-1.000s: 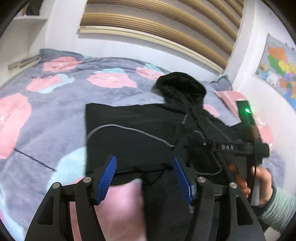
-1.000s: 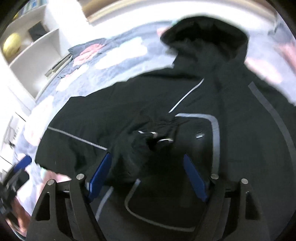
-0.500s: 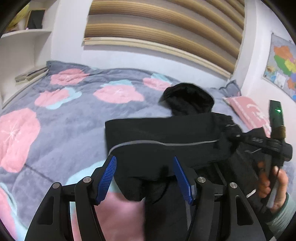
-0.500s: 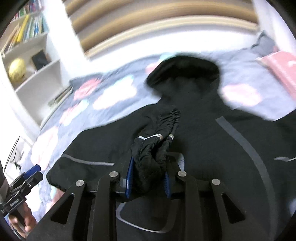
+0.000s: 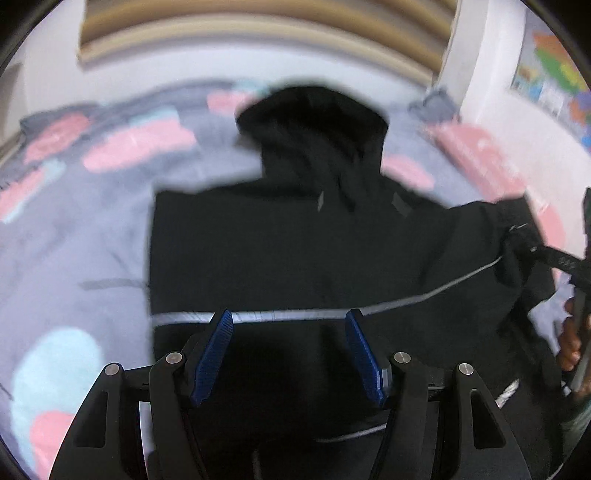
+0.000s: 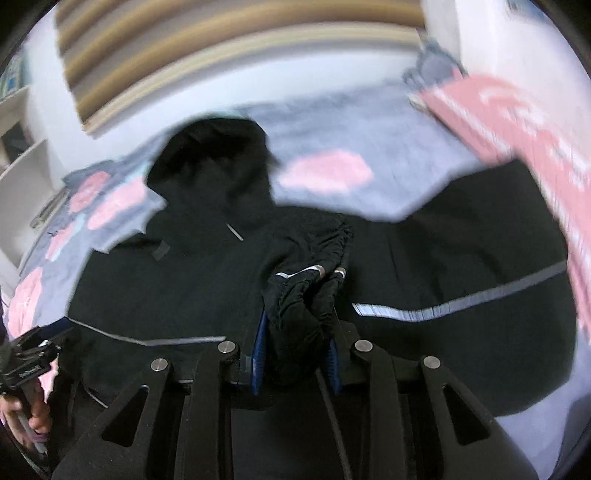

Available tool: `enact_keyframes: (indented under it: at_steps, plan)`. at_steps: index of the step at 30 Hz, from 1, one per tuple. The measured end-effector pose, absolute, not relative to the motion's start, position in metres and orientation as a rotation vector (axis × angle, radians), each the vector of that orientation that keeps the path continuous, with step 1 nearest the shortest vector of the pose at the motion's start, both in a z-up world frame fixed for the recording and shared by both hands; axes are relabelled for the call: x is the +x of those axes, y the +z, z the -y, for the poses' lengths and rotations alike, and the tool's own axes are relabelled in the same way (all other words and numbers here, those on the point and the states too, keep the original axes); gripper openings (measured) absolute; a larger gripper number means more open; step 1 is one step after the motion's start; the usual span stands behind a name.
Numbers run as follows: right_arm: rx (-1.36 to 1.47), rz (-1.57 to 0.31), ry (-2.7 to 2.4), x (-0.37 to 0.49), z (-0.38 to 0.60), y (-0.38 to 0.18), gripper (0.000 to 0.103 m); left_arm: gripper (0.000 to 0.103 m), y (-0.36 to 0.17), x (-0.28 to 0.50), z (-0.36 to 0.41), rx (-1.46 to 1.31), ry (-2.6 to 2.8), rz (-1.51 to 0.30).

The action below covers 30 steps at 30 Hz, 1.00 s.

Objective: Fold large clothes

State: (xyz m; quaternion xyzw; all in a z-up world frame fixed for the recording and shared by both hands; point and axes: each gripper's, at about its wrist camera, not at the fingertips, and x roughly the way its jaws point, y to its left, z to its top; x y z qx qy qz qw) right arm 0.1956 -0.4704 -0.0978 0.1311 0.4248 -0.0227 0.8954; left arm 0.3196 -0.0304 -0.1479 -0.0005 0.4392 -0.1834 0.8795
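A: Where is the garment lying?

B: The black hooded jacket with thin grey reflective stripes (image 5: 295,243) is lying spread on the grey bed cover printed with pink and pale blue flowers (image 5: 74,229), its hood (image 5: 314,122) pointing toward the slatted wooden headboard (image 5: 258,33).

A: What is the right gripper doing?

B: The right gripper (image 6: 295,354) is pinching a bunched, gathered black cuff of the sleeve (image 6: 303,295) between its blue pads (image 6: 258,354), which are standing close together with the cloth filling the gap. The sleeve is hanging lifted across the jacket's body.

A: And the left?

B: The left gripper (image 5: 288,347) is hovering over the jacket's lower part with its blue fingers (image 5: 212,354) spread wide and nothing between them. Both views are blurring.

A: Anything else showing?

B: A pink pillow (image 6: 517,122) is sitting at the right, and a colourful wall map (image 5: 554,85) is hanging beyond.
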Motion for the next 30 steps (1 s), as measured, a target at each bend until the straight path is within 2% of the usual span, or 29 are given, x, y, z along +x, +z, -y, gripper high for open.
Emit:
enact_keyframes:
  at_steps: [3, 6, 10, 13, 14, 17, 20, 22, 27, 30]
  plan:
    - [0.318, -0.976, -0.046, 0.197, 0.484, -0.139, 0.032, 0.065, -0.181, 0.328, 0.041, 0.049, -0.339, -0.976]
    - [0.354, -0.991, -0.023, 0.188, 0.495, -0.146, 0.038, 0.065, -0.179, 0.327, 0.041, 0.052, -0.341, -0.977]
    - [0.338, -0.912, -0.057, 0.171, 0.497, -0.104, 0.052, 0.065, -0.163, 0.320, 0.036, 0.056, -0.346, -0.949]
    - [0.274, -0.809, -0.047, 0.165, 0.481, -0.067, 0.070, 0.065, -0.131, 0.308, 0.035, -0.052, -0.436, -0.876]
    - [0.239, -0.803, -0.036, 0.168, 0.471, -0.061, 0.072, 0.065, -0.124, 0.305, 0.039, -0.061, -0.443, -0.858]
    - [0.145, -0.851, -0.019, 0.182, 0.447, -0.075, 0.071, 0.065, -0.115, 0.304, 0.059, -0.017, -0.437, -0.836]
    - [0.100, -0.971, -0.075, 0.193, 0.442, -0.125, 0.062, 0.065, -0.148, 0.314, 0.071, -0.008, -0.423, -0.929]
    - [0.076, -0.997, -0.080, 0.192, 0.439, -0.153, 0.062, 0.065, -0.182, 0.320, 0.068, -0.033, -0.403, -1.013]
    - [0.055, -0.980, -0.060, 0.182, 0.439, -0.146, 0.062, 0.065, -0.184, 0.316, 0.075, 0.021, -0.378, -0.988]
    - [0.099, -0.943, -0.017, 0.162, 0.449, -0.121, 0.062, 0.065, -0.174, 0.307, 0.082, 0.050, -0.338, -0.965]
